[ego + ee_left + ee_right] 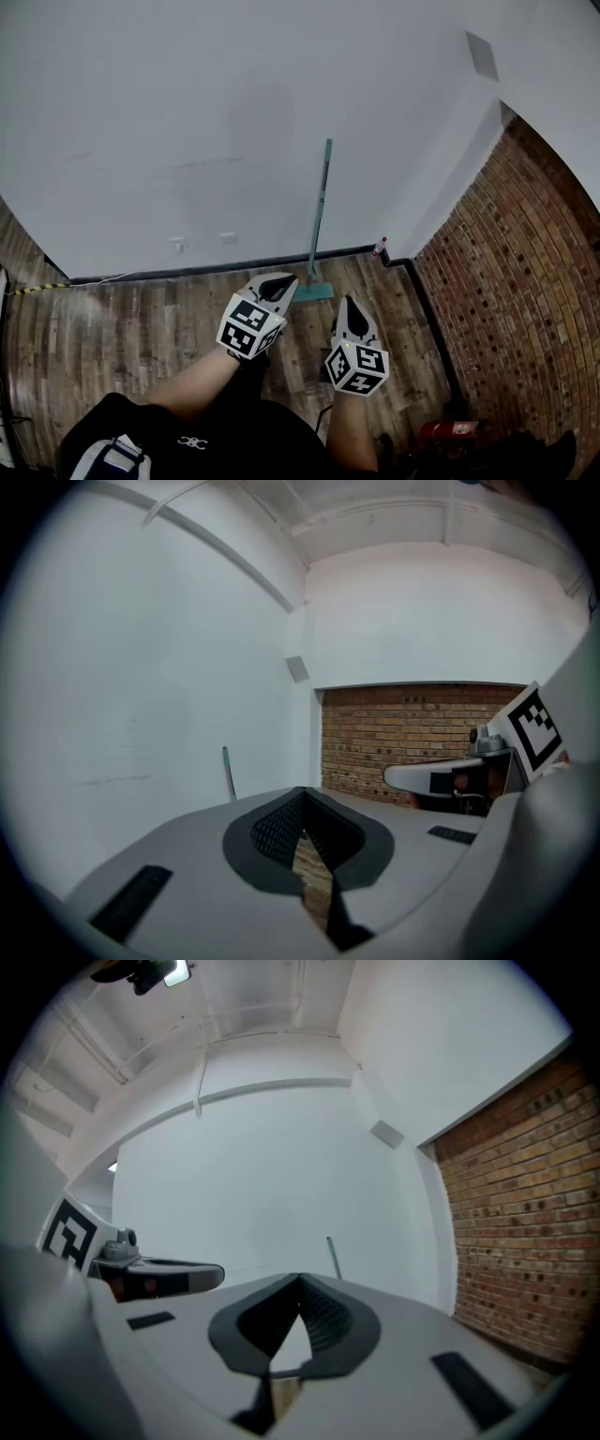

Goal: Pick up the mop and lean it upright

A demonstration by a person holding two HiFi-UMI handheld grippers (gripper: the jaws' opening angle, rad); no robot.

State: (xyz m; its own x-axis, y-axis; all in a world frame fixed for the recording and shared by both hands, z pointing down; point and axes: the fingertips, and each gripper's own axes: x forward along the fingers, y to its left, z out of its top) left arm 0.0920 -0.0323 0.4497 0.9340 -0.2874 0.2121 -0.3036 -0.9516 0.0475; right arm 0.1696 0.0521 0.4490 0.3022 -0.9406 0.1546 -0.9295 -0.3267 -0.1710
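A teal mop (320, 216) stands upright, its handle leaning on the white wall and its flat head (313, 292) on the wood floor near the baseboard. The handle's top also shows in the left gripper view as the mop handle (228, 772), and in the right gripper view as the mop handle (332, 1257). My left gripper (281, 284) hovers just left of the mop head, apart from it, jaws shut with nothing between them. My right gripper (351, 309) is a little right of and nearer than the head, also shut and empty.
A brick wall (525, 281) runs along the right and meets the white wall at a corner, where a small bottle (379, 247) stands on the floor. Wall sockets (202, 241) sit low on the white wall. A red object (450, 429) lies by the brick wall.
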